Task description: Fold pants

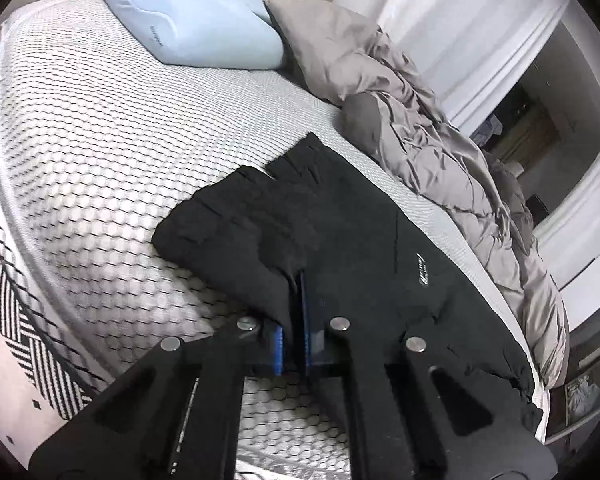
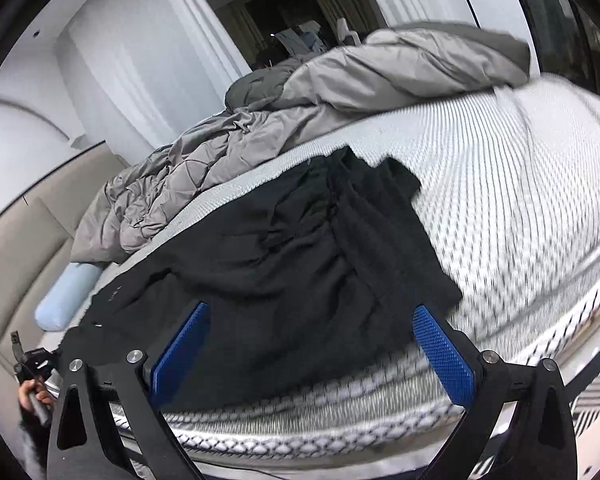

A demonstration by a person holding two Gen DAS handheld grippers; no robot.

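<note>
Pants are pinched at six o'clock by the closed left hand-held gripper, the right hand-held gripper is held wide open and empty, and a grasp there is judged next.

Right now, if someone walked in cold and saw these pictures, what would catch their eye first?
First, the black pants spread on the honeycomb-patterned mattress, with the left gripper shut on a ridge of their fabric. Next, the right gripper, its blue fingers wide open over the pants' near edge. Behind lie a rumpled grey duvet and a pale blue pillow.
</note>
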